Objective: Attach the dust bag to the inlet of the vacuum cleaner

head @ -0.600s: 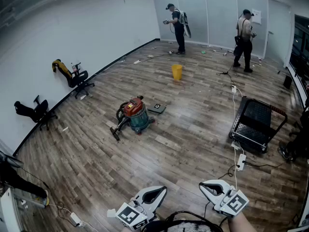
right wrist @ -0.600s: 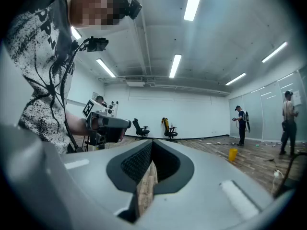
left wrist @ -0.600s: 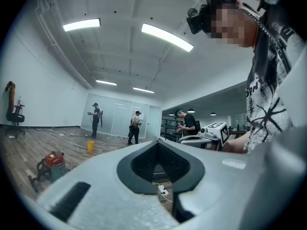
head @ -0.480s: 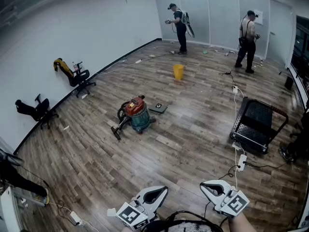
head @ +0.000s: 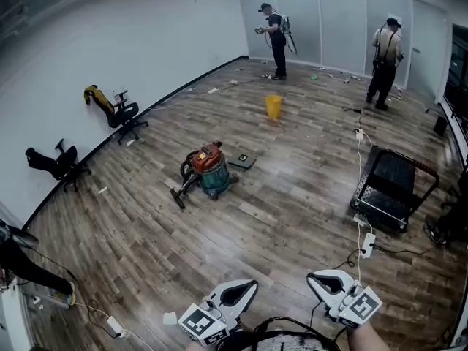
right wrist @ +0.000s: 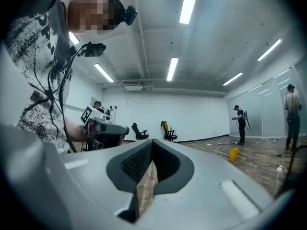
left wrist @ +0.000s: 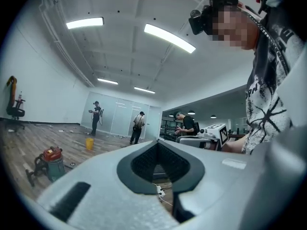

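Little has changed: the view has only drifted slightly, and the vacuum cleaner [head: 208, 170] still sits well apart on the wood floor [head: 292, 218]. The left gripper [head: 241, 291] and right gripper [head: 322, 280] are both clenched on nothing. No dust bag is in hand, so the attaching hasn't begun.

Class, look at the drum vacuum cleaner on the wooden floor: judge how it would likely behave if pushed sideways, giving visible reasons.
The vacuum cleaner looks squat and rigid, with a broad drum, so it would probably slide rather than tip. Its hose trails loosely to a floor nozzle, so it looks floppy and would likely drag behind.
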`<state>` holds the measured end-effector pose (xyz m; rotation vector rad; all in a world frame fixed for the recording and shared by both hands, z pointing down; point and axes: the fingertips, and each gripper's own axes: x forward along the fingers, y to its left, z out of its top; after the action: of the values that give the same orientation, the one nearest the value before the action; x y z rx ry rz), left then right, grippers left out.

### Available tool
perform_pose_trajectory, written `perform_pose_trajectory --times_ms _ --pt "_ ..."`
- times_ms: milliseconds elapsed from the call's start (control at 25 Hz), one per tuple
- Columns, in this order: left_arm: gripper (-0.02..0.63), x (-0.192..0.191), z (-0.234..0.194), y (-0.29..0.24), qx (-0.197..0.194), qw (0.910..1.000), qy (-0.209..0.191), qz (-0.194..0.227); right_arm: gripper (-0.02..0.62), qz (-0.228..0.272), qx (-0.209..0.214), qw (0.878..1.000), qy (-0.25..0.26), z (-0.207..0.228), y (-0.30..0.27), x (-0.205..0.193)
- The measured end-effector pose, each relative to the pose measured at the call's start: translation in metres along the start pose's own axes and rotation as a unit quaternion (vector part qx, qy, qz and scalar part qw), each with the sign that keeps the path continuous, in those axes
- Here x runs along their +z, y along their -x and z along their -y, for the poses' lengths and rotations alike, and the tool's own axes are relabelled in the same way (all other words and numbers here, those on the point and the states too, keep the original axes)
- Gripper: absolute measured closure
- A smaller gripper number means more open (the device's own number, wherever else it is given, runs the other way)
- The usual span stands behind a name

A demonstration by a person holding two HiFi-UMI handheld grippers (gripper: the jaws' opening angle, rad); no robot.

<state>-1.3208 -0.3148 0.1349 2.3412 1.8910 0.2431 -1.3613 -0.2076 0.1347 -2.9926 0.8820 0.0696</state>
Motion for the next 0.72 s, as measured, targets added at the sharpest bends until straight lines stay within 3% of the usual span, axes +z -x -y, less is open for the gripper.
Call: perform_pose_trajectory --times_ms 80,200,320,440,600,720 --pt "0.598 -0.003 -0.004 -0.002 0.003 0.9998 0.021 -0.004 0.589 0.012 0.001 1.0 -0.018 0.002 0.001 0.003" --pt "0.506 -0.015 -0.004 -0.007 -0.003 0.9982 0.057 -0.019 0.589 0.015 0.007 1.0 -0.024 0.0 0.001 0.001" --pt "0.486 -0.024 0.002 -0.01 -0.019 0.9969 0.067 -0.034 0.589 0.011 0.014 1.0 -0.026 -0.003 -0.001 0.0" --pt "0.493 -0.029 0.006 -0.015 -0.02 0.9976 0.044 -0.049 0.589 0.0 0.021 0.999 -0.037 -0.005 -0.004 -0.002" --pt "0.593 -0.026 0.001 -0.018 0.005 0.999 0.021 -0.04 0.589 -0.014 0.023 0.998 -0.048 -0.004 -0.002 -0.007" --pt "0.601 -0.025 -0.006 -0.015 0.018 0.9991 0.019 -0.035 0.589 -0.007 0.028 0.999 -0.044 -0.006 -0.004 -0.005"
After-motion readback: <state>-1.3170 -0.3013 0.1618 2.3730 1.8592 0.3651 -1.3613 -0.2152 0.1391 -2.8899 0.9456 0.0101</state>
